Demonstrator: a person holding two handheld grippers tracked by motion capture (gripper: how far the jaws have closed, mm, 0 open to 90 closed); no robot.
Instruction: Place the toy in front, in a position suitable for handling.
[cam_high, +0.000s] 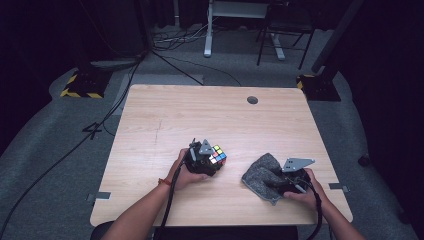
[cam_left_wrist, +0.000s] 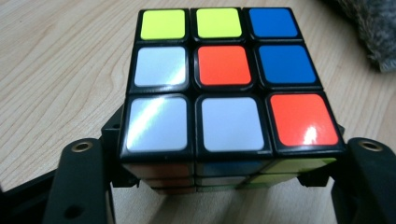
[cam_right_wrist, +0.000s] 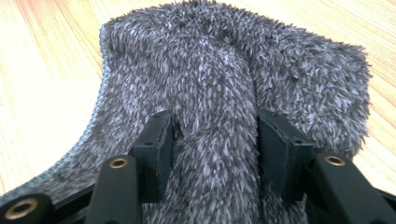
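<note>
A colour puzzle cube (cam_high: 218, 155) rests on the wooden table (cam_high: 200, 112) left of centre, and my left gripper (cam_high: 210, 160) is shut on it. In the left gripper view the cube (cam_left_wrist: 229, 79) sits squarely between the two black jaws, its top face showing white, orange, blue and yellow-green squares. A grey fuzzy cloth (cam_high: 259, 176) lies bunched at the front right. My right gripper (cam_high: 278, 182) is shut on it. Seen from the right gripper's camera, the pads (cam_right_wrist: 161, 140) pinch a raised fold of the cloth (cam_right_wrist: 224, 70).
A round cable hole (cam_high: 252, 100) sits near the table's far edge. The table's front edge runs just below both hands. Beyond the table are floor cables (cam_high: 170, 60), a white desk leg (cam_high: 207, 35) and dark stands (cam_high: 82, 82) at the corners.
</note>
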